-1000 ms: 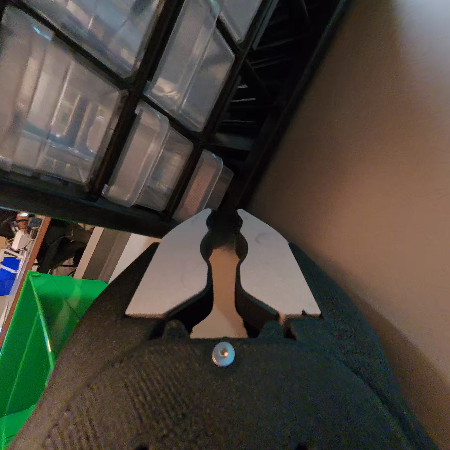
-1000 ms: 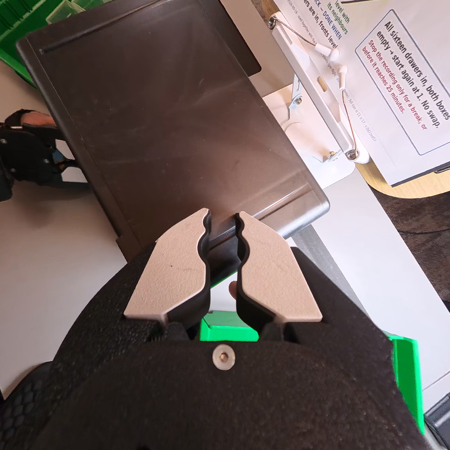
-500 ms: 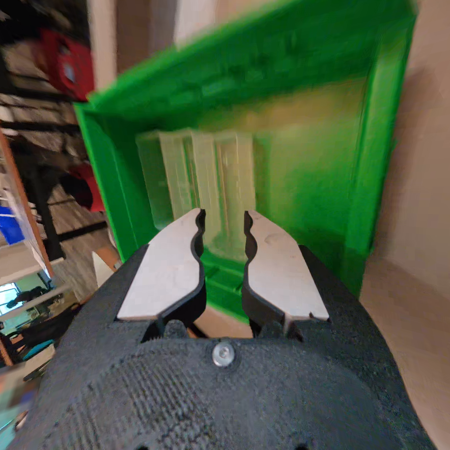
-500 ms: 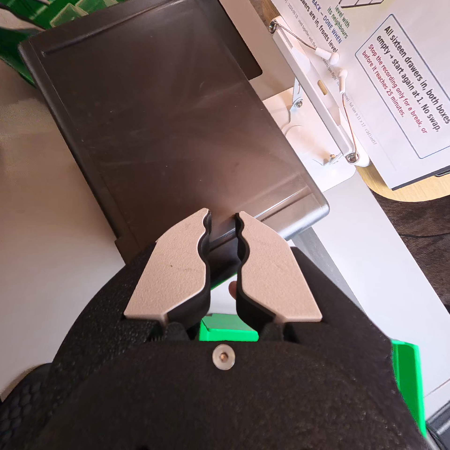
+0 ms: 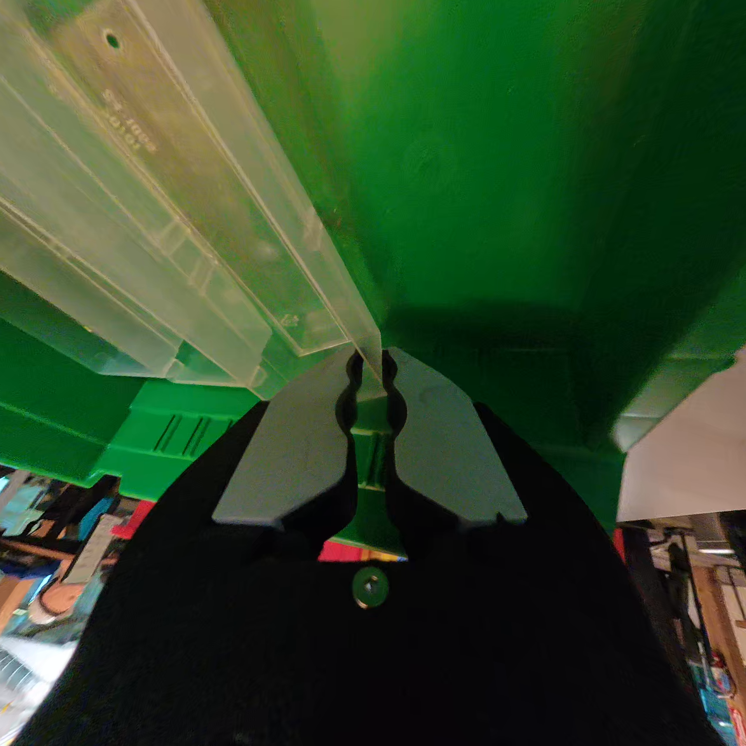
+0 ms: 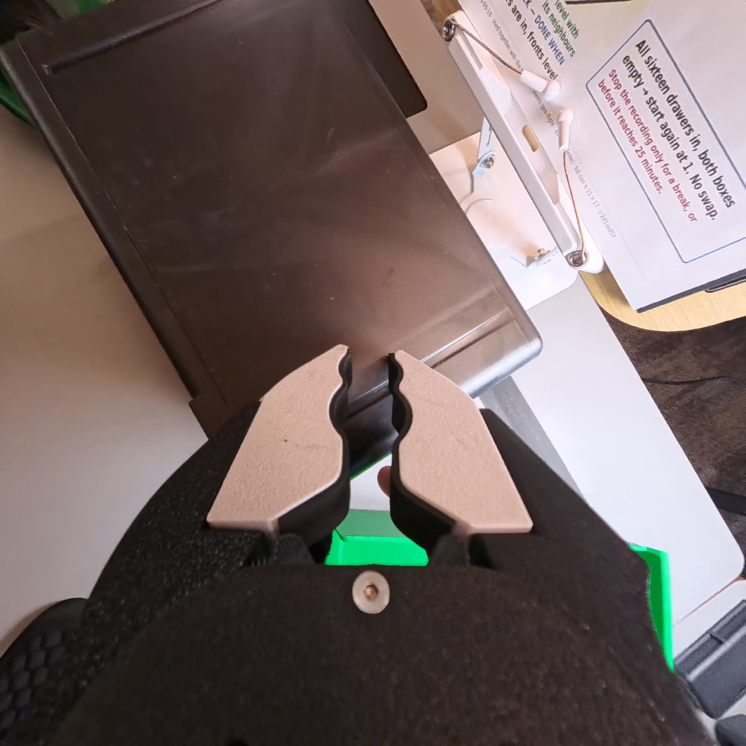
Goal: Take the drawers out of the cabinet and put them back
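Note:
In the left wrist view, several clear plastic drawers (image 5: 193, 202) lie side by side in a green bin (image 5: 504, 181). My left gripper (image 5: 369, 361) is inside the bin. Its jaws are closed to a narrow gap on the near corner of the rightmost drawer's wall. In the right wrist view, the dark cabinet (image 6: 262, 181) is seen from above on a white table (image 6: 60, 363). My right gripper (image 6: 369, 357) rests at the cabinet top's near edge. Its jaws are almost together with nothing between them. The cabinet's front and slots are hidden.
A second green bin (image 6: 654, 597) sits under my right gripper at the table's edge. A clipboard with a printed sheet (image 6: 666, 141) lies right of the cabinet. The white table (image 5: 686, 444) shows at the right of the left wrist view.
My left gripper swung from the cabinet's drawer front to the green bin, opened, moved in and closed on a clear drawer's wall. The right gripper has stayed on the cabinet top.

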Available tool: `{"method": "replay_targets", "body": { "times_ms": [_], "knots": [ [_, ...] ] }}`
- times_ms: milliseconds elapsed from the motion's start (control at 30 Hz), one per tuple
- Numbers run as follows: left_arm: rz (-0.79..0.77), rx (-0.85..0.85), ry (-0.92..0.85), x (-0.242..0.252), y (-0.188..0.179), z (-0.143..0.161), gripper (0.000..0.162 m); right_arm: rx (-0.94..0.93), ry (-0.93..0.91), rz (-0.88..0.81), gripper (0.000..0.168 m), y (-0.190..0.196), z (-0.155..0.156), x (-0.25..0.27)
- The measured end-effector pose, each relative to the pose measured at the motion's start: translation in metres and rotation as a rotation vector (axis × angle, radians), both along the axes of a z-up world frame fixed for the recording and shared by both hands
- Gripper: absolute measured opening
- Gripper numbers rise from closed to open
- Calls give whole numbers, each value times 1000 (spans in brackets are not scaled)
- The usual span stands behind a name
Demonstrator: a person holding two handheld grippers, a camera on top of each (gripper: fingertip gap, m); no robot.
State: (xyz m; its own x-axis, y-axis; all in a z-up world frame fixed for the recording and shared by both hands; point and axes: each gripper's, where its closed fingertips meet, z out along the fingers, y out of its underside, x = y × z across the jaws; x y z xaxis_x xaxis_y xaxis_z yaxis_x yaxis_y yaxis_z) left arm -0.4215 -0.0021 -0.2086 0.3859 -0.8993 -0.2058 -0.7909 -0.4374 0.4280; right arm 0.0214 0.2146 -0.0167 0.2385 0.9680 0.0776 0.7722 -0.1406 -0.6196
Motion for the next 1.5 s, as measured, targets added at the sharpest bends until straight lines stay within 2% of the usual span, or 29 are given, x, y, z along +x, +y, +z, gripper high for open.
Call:
{"method": "replay_targets", "body": {
  "times_ms": [200, 367, 433, 633, 767, 833, 933, 1133, 1333, 1500],
  "knots": [
    [39, 26, -191, 39, -3, 3, 6, 11, -2, 9, 15, 0, 0, 0],
    [27, 55, -323, 59, -3, 11, 26, 0, 16, 3, 15, 0, 0, 0],
    [-27, 46, -300, 53, -6, 15, 32, 3, 15, 2, 15, 0, 0, 0],
    [-287, 23, -86, 20, -3, 21, 44, 0, 8, 3, 16, 0, 0, 0],
    [-546, 5, 21, 14, 5, 14, 46, -14, 24, -9, 16, 0, 0, 0],
    [-626, -21, 37, 12, 6, 8, 46, -24, 32, -15, 16, 0, 0, 0],
    [-690, -60, 46, 11, 6, -1, 37, -32, 34, -19, 17, 0, 0, 0],
    [-621, -42, -50, 15, 0, -4, 26, -36, 28, -19, 17, 0, 0, 0],
    [-430, 80, -260, 53, -13, 28, 20, -41, 37, -10, 17, 1, 0, 0],
    [-332, 163, -395, 89, -22, 52, 19, -28, 44, -15, 17, 0, 0, 0]
  ]
}}
